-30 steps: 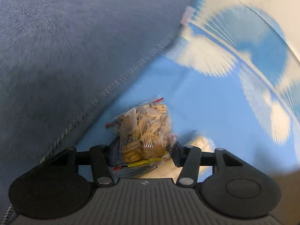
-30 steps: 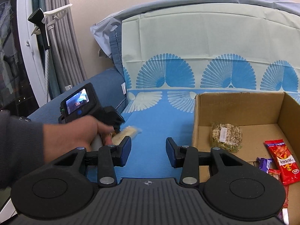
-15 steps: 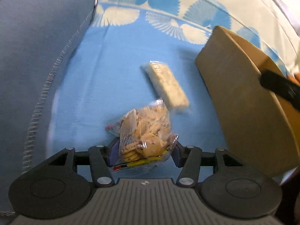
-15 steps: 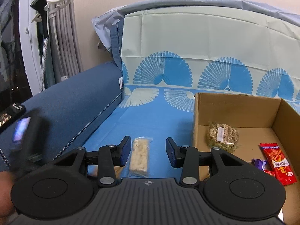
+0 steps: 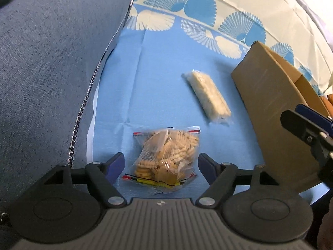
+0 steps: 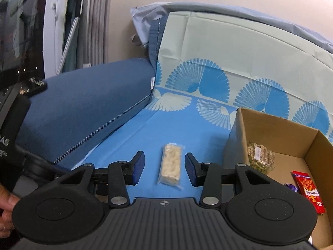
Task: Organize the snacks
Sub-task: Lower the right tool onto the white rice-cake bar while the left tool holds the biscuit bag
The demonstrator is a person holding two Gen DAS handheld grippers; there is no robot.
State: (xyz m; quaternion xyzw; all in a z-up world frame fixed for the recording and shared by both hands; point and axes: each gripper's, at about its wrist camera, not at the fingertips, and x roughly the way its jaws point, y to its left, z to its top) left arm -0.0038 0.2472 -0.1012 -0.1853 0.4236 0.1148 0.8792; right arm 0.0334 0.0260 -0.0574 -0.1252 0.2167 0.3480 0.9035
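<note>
Crackers in a clear plastic bag [image 5: 166, 156] lie on the blue sheet between the opening left claw [image 5: 161, 166], pads clear (a release); the right claw [image 6: 164, 166], apart, straddles the pale wrapped bar [image 6: 170, 164] beside the cardboard box [image 6: 239, 145].

Open blue cloth [image 5: 158, 79] runs between sofa armrest [image 5: 52, 62] on one side and cardboard box [image 5: 270, 108] on the other; a clear lane toward the backrest [image 6: 239, 48]. In the lane lie a cracker bag [image 5: 166, 156], flat between the opening jaws of the left gripper [image 5: 161, 164] with gaps at both pads, and a pale snack bar [image 6: 171, 164], between the right gripper [image 6: 164, 166] fingers, untouched. Box wall stands upright, blocking sideways passage; top open. Inside: granola pack [image 6: 260, 158], red packet [image 6: 308, 189], bare floor between.
</note>
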